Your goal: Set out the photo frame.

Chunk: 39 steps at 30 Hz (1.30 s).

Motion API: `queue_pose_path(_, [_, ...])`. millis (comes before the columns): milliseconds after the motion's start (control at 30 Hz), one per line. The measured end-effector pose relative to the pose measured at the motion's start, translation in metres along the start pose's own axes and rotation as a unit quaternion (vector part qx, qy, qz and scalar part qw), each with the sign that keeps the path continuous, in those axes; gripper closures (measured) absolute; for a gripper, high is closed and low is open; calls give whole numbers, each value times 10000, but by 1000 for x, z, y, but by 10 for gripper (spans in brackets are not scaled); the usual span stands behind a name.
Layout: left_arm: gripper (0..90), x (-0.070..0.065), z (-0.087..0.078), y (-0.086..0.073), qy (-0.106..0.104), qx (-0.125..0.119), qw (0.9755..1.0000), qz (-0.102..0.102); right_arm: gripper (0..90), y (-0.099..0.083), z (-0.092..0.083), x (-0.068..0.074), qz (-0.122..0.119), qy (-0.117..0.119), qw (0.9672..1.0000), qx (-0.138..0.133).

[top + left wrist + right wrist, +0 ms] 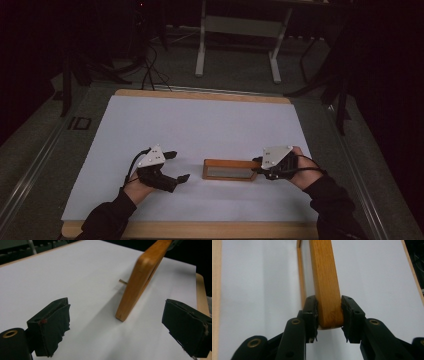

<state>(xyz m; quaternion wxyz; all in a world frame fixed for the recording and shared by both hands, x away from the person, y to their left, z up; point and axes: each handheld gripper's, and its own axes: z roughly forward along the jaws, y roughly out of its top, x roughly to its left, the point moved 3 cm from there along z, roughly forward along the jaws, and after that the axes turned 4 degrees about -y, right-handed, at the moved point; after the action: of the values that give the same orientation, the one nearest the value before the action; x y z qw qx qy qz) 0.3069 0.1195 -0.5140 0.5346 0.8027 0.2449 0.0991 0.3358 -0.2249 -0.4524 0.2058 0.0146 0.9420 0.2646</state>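
Note:
A rectangular wooden frame (229, 169) stands on its long edge on the white sheet (200, 130), slightly right of centre. My right gripper (260, 166) is shut on the frame's right end; in the right gripper view both pads clamp the frame's end (327, 302). My left gripper (179, 166) stands open to the left of the frame, a short gap away, with nothing between its jaws. In the left gripper view the frame (141, 280) rises ahead between the two wide-apart pads (53, 325), and a thin wooden peg (122, 281) sticks out behind it.
The white sheet covers a wooden-edged table (200, 230). Beyond the table's far edge stand a white bench frame (240, 35) and dark stands with cables (145, 65) on the floor. Bare sheet stretches behind and in front of the frame.

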Motion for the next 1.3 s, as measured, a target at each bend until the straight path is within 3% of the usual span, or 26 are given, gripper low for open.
queue_pose_path(133, [81,1,3,-6,-18,34,10000,-54,662,-1,5,-12,165,93,9998,-2])
queue_pose_path(333, [81,2,7,-11,-80,47,9999,-98,651,1,12,-24,218,118,9997,57])
queue_pose_path(533, [81,2,9,-13,-141,79,9998,-90,636,-1,17,-35,504,278,9983,50])
queue_pose_path(733, [81,3,10,-14,-156,82,9998,-102,582,-2,27,-43,599,160,9980,95])
queue_pose_path(867, [81,3,10,-15,-148,78,9998,-104,568,-5,32,-48,803,214,9965,19])
queue_pose_path(1133, [81,3,10,-17,-138,99,9998,-113,538,-6,35,-50,894,172,9958,-21])
queue_pose_path(1200, [81,3,10,-17,-140,112,9998,-112,533,-6,35,-49,1016,136,9947,35])
queue_pose_path(1300, [81,3,9,-17,-154,105,9997,-125,409,-6,35,-46,1231,94,9923,137])
